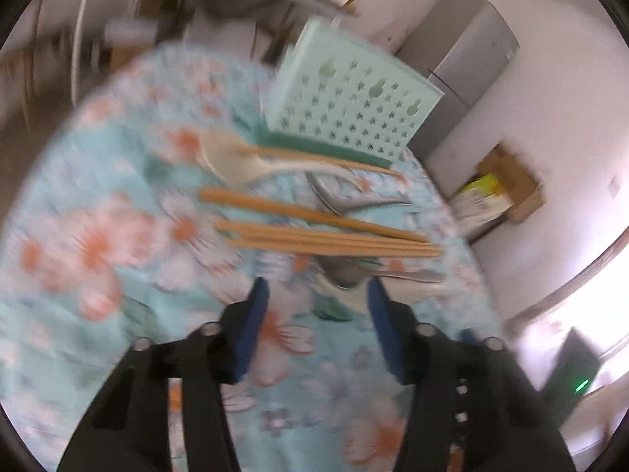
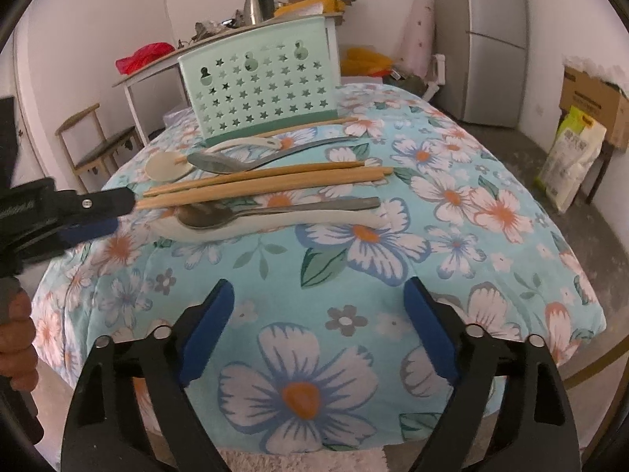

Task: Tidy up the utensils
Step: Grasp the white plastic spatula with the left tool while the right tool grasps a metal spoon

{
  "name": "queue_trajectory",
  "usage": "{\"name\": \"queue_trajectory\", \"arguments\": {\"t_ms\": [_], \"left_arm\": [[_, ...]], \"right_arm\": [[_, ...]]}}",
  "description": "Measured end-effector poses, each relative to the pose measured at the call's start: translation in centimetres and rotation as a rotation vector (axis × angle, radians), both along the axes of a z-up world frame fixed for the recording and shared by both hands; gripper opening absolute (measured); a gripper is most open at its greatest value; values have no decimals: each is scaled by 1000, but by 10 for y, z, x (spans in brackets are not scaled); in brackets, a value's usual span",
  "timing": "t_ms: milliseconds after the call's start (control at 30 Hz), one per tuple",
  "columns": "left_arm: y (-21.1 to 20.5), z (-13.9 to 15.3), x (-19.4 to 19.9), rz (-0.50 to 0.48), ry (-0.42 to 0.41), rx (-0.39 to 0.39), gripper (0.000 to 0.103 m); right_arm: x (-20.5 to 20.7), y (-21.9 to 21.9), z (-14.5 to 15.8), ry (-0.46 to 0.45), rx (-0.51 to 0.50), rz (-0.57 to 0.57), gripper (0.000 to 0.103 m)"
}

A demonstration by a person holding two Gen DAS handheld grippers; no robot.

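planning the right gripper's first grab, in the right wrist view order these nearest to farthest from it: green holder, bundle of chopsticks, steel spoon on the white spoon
From the right gripper:
1. Steel spoon, lying on the white spoon, front row.
2. Bundle of chopsticks, just behind it, mid-table.
3. Green holder, upright at the far edge.

The utensil holder point(image 2: 259, 90) stands at the bench's point(image 2: 452, 212) far side; chopsticks point(image 2: 271, 181) and spoons point(image 2: 275, 210) lie before it. A fridge point(image 2: 497, 43) stands behind, to the right.

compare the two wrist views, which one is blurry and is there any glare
Left wrist view: motion-smeared, the chopsticks and green utensil holder soft, with blown-out glare at the lower right edge. Right wrist view: sharp on the holder and floral cloth, evenly lit, only fisheye bending.
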State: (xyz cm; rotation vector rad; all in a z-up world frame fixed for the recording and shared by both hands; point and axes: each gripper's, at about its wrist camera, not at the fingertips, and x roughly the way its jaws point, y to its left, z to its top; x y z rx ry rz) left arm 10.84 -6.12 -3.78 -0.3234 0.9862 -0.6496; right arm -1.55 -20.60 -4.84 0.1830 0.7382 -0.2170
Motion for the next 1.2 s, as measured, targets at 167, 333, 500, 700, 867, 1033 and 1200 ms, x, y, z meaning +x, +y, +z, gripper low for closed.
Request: {"name": "queue_trajectory", "arguments": {"t_ms": [167, 333, 500, 700, 867, 1033, 1200], "left_arm": [[-2, -29, 20, -14, 225, -133, 25], [2, -30, 21, 19, 257, -147, 8], [21, -24, 8, 23, 269, -153, 6], [65, -16, -12, 67, 258, -90, 3], [110, -12, -17, 165, 225, -98, 3], [128, -23, -18, 197, 267, -185, 9], [122, -33, -17, 199, 252, -189, 9]], "right_arm": [[-1, -1, 1, -3, 12, -2, 78], [-3, -2, 4, -7, 13, -7, 73], [-10, -5, 13, -30, 9, -25, 68], [-17, -10, 26, -69, -10, -41, 62], [-17, -7, 36, -89, -24, -31, 57], [-9, 3, 51, -131, -63, 62, 54], [8, 13, 64, -150, -101, 193, 42]]}}
